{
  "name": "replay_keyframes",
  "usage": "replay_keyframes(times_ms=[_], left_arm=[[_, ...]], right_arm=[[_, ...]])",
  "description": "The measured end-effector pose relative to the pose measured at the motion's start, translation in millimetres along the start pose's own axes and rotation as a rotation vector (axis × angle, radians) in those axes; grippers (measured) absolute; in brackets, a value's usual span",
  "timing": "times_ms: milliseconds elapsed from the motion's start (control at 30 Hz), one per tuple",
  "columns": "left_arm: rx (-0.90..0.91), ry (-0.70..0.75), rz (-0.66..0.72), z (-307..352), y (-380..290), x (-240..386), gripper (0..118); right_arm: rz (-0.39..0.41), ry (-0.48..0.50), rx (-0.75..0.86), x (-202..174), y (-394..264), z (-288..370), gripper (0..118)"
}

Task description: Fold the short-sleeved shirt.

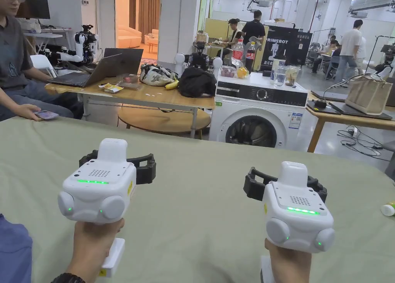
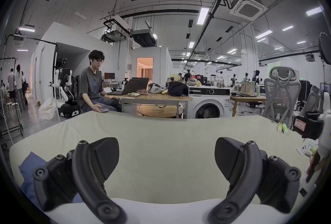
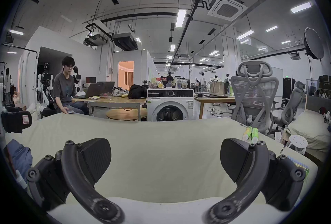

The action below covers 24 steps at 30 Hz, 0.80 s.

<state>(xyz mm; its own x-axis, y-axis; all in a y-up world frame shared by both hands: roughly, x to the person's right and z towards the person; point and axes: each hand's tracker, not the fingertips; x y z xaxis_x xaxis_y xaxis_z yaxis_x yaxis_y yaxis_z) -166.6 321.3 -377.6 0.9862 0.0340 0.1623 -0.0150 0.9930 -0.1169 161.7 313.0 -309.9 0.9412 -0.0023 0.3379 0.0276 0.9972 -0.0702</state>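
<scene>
A crumpled blue garment (image 1: 13,249) lies at the near left edge of the table, left of my left hand; it also shows in the left gripper view (image 2: 30,170) and the right gripper view (image 3: 19,154). My left gripper (image 1: 115,160) hovers over the pale green table cover (image 1: 200,172), jaws wide apart with nothing between them (image 2: 166,152). My right gripper (image 1: 285,181) is held level with it to the right, also open and empty (image 3: 165,154). Both grippers point at the far edge, away from the garment.
Two small green bottles (image 3: 250,133) lie at the table's right edge (image 1: 387,209). A seated person rests a hand with a phone (image 1: 45,114) on the far left corner. A washing machine (image 1: 258,114), wooden tables and an office chair (image 3: 254,95) stand beyond.
</scene>
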Motion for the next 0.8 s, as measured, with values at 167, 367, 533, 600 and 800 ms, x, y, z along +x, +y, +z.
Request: replay_keyframes(times_ms=[167, 367, 533, 600, 800], left_arm=[[0.013, 0.011, 0.007, 3.4, 1.1, -0.2, 108], [0.018, -0.007, -0.015, 8.3, -1.3, 2.3, 68], [0.039, 0.004, -0.035, 13.3, -2.5, 7.4, 26], [0.064, 0.018, -0.04, 15.9, -2.1, 9.4, 0], [0.047, -0.005, -0.052, 17.3, 4.4, 9.4, 0]], right_arm=[[0.008, 0.0, 0.004, -2.1, 0.6, 3.2, 118], [0.019, 0.007, 0.023, -4.7, -0.7, 9.4, 54], [0.024, -0.014, 0.023, -6.1, 0.4, 10.4, 12], [0.003, -0.004, 0.04, -3.9, 1.8, 13.6, 0], [-0.001, -0.018, 0.065, -0.4, 8.6, 19.3, 0]])
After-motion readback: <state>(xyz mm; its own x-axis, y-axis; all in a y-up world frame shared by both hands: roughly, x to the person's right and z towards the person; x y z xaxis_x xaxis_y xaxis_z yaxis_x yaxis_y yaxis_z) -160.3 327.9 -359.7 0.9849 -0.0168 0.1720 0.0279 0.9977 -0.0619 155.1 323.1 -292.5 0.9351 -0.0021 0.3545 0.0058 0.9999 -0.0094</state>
